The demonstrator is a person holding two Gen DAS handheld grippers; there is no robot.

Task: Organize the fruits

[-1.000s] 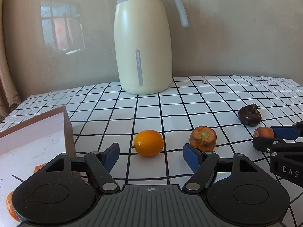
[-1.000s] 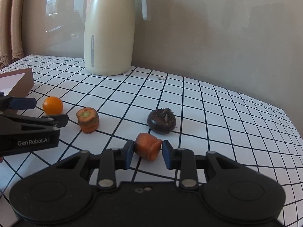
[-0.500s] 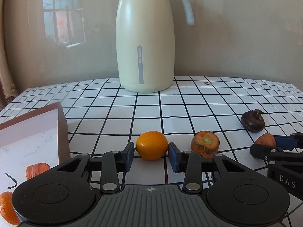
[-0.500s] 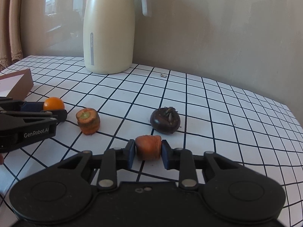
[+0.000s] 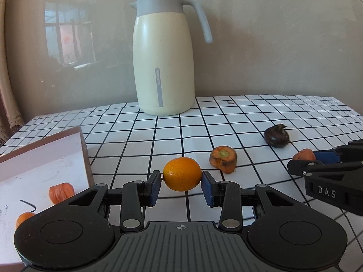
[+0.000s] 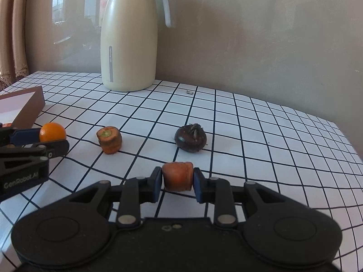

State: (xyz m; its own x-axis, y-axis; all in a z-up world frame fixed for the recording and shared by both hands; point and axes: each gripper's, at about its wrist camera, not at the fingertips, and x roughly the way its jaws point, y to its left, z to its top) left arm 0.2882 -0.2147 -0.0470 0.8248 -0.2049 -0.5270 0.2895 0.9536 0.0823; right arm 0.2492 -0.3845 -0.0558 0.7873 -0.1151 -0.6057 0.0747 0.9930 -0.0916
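Note:
My left gripper (image 5: 182, 184) is shut on a small orange (image 5: 182, 174), held just above the checked tablecloth; the same orange (image 6: 52, 132) shows at the left of the right wrist view. My right gripper (image 6: 177, 180) is shut on a carrot chunk (image 6: 177, 176), whose tip (image 5: 304, 154) peeks out at the right edge of the left wrist view. A second carrot piece (image 5: 223, 162) with a green core lies on the cloth between the two grippers. A dark round fruit (image 6: 191, 137) sits just beyond the right gripper.
An open pink box (image 5: 81, 149) stands at the left and holds small orange fruits (image 5: 61, 192). A tall cream thermos jug (image 5: 163, 68) stands at the back by the wall. The table's right edge (image 6: 349, 140) falls away at the right.
The left gripper closed on the orange and lifted it slightly off the cloth. The right gripper tightened on the carrot chunk and stayed in place.

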